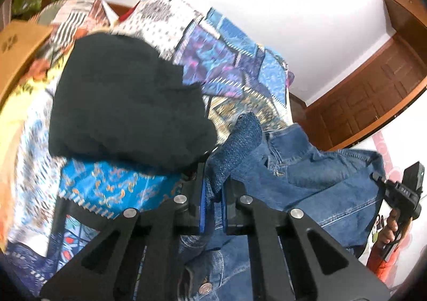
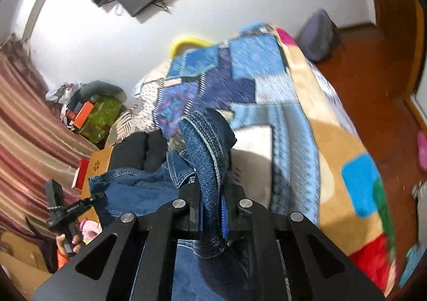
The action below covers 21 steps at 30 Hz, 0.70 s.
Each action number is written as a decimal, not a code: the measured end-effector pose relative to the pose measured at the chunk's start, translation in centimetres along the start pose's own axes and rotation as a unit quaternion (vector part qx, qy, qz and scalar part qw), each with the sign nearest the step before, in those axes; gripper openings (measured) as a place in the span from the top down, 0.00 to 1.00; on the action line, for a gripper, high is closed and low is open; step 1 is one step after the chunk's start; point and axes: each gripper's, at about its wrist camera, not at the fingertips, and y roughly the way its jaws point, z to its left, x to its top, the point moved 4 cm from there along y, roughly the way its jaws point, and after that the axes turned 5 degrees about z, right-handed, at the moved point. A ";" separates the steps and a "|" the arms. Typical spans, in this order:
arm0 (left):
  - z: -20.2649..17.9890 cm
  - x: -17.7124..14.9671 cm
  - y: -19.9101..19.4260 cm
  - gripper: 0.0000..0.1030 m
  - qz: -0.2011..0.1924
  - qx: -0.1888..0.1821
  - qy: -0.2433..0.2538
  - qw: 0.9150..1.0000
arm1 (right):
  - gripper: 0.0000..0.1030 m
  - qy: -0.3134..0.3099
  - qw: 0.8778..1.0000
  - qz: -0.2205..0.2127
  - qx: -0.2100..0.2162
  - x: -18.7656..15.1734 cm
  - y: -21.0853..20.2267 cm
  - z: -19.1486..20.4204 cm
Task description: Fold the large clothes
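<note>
Left gripper: fingers clamped on a denim jacket edge. Black garment lies left of it on the patchwork bedspread. Jacket is lifted off the bed, spanning both grippers. Right gripper: fingers pinch a folded denim hem.

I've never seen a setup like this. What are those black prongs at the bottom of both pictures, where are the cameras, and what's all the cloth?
No robot here: a person carries a two-fingered gripper in each hand, with a wide-angle camera on each looking forward along its fingers. One picture is the left gripper's view, the other the right gripper's. Each also catches the other gripper, with the hand holding it, at the picture's edge. Both are shut on a blue denim garment, pinching a fold of it each. Underneath is a bed with a patchwork quilt, and a black garment lies on it beside the denim. The task is folding clothes.
</note>
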 end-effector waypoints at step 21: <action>5.8 8.4 9.5 0.93 0.029 0.130 0.020 0.991 | 0.92 0.069 0.987 0.055 -0.131 5.5 13.8 -9.4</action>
